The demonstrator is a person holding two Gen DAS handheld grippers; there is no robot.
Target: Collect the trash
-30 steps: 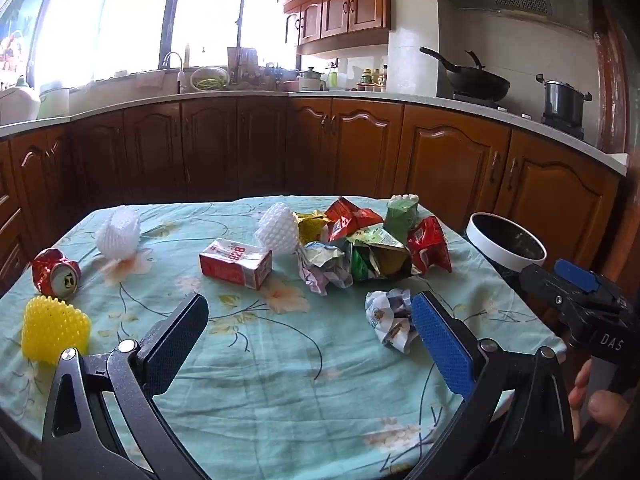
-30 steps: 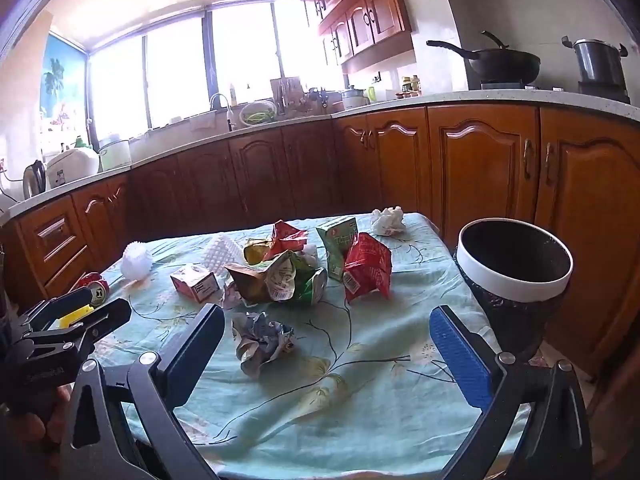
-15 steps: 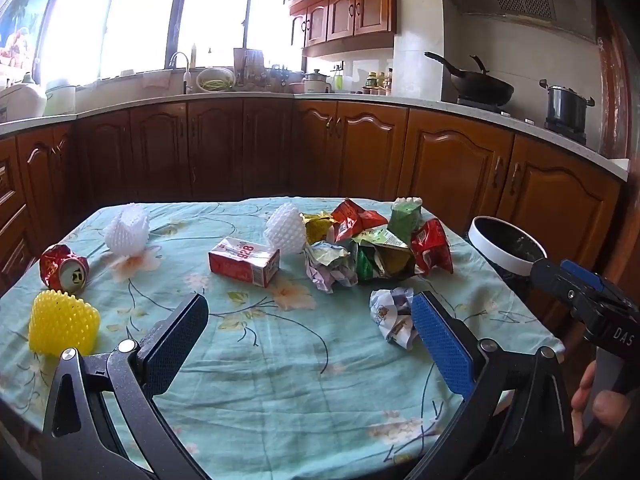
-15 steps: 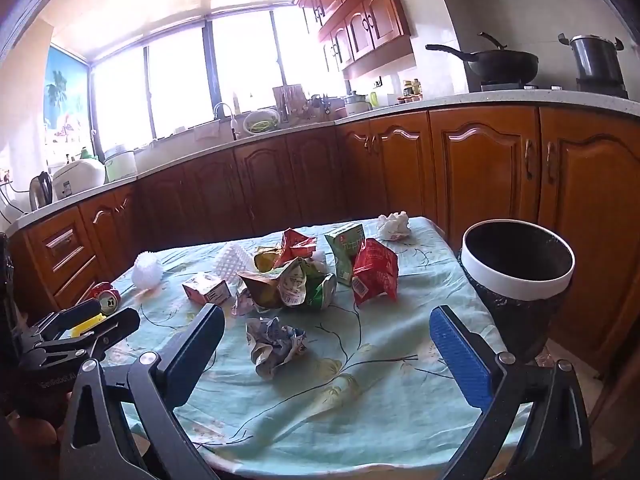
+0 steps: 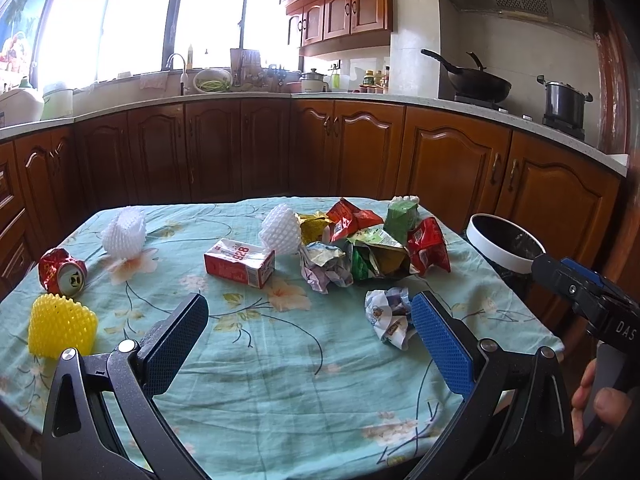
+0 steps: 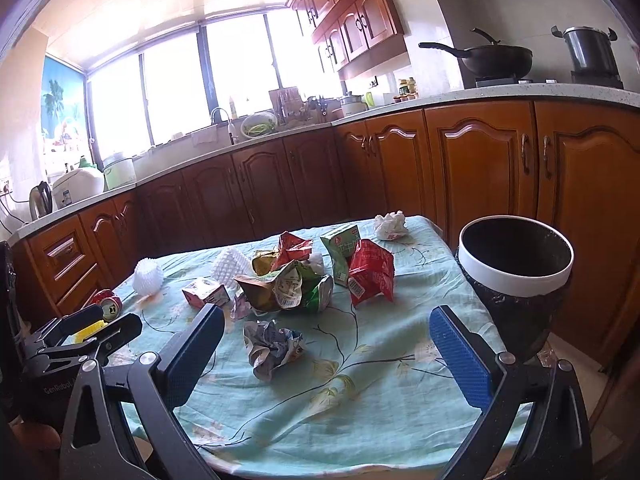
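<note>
Trash lies on a table with a teal flowered cloth: a crumpled paper wad, a red-white carton, a pile of crumpled snack bags, a crushed red can, white foam nets and a yellow foam net. A black bin with a white rim stands off the table's right edge. My left gripper is open and empty above the near edge. My right gripper is open and empty, the paper wad between its fingers farther ahead.
Wooden kitchen cabinets and a counter wrap behind the table. A wok and a pot sit on the stove at the right. A white tissue wad lies at the table's far right corner.
Both grippers have drawn back and risen slightly, so the table looks a little farther off. Both stay open and empty. The trash has not moved.
</note>
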